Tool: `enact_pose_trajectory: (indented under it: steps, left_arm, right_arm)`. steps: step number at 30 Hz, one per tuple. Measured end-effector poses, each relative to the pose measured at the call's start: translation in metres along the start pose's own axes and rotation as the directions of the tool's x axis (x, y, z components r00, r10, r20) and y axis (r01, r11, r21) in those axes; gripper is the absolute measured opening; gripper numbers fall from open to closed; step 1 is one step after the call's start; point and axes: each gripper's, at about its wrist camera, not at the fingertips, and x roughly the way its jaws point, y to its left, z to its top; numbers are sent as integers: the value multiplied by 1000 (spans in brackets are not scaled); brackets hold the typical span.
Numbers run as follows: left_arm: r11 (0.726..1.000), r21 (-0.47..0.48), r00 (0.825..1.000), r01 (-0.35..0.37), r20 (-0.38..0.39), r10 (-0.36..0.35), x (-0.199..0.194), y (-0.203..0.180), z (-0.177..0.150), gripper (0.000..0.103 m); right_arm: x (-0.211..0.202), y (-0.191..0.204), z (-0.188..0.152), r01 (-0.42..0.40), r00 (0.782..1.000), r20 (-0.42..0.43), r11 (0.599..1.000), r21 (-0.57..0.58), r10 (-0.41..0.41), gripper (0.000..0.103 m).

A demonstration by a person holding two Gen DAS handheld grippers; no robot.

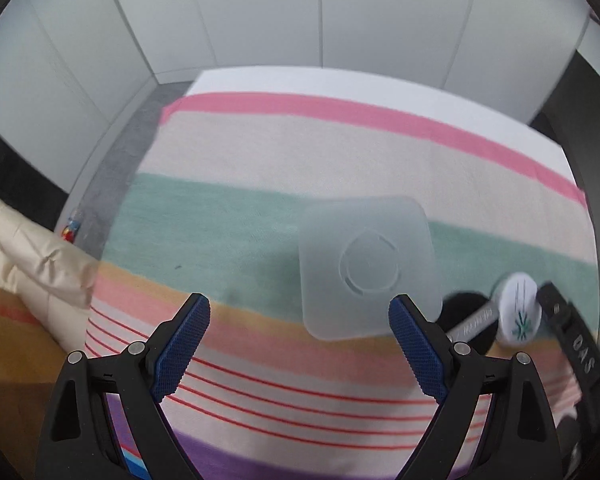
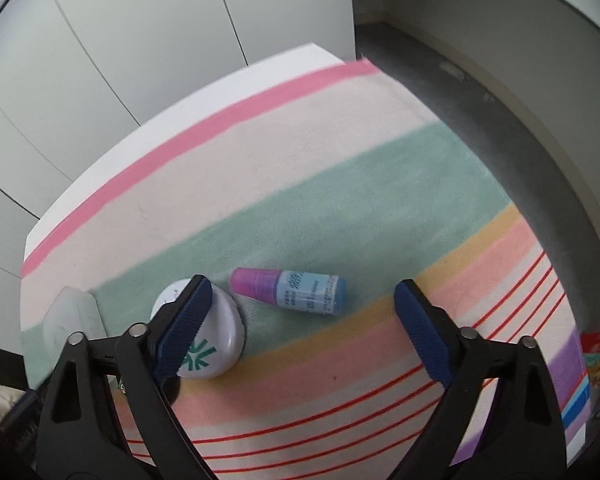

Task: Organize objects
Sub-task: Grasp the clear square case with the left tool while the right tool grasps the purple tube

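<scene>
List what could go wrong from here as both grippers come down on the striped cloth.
1. The right gripper is open around the small blue bottle, which lies on its side and may roll away from the pads.
2. Its left finger overlaps the round white case and could knock it.
3. The left gripper sits off-centre from the frosted square lid; one finger may land on it.

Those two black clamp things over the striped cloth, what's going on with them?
A person is tidying small items on a striped cloth with two handheld grippers. The left gripper hovers open by a frosted square lid, holding nothing. The right gripper is open too, near a small blue bottle with a pink cap lying on its side and a white round case. Nothing is picked up yet.
</scene>
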Motion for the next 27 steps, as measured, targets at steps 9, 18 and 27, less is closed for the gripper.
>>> enact_pose_trajectory:
  steps: [9,18,27]
  left_arm:
    - [1000,-6,999,23,-24,-23,4,-18,5,92]
    - [1000,-2,999,29,-26,-29,3,-25,5,92]
    - [999,-22,998,46,-29,-47,8,-24,11,93]
  right_arm:
    - [-1,-6,2,-103,995,-19,995,-3,103,75]
    - [11,16,-2,-10,1000,6,1000,-27,10,97]
    - [7,8,5,10,1000,24,998,-58,-9,62]
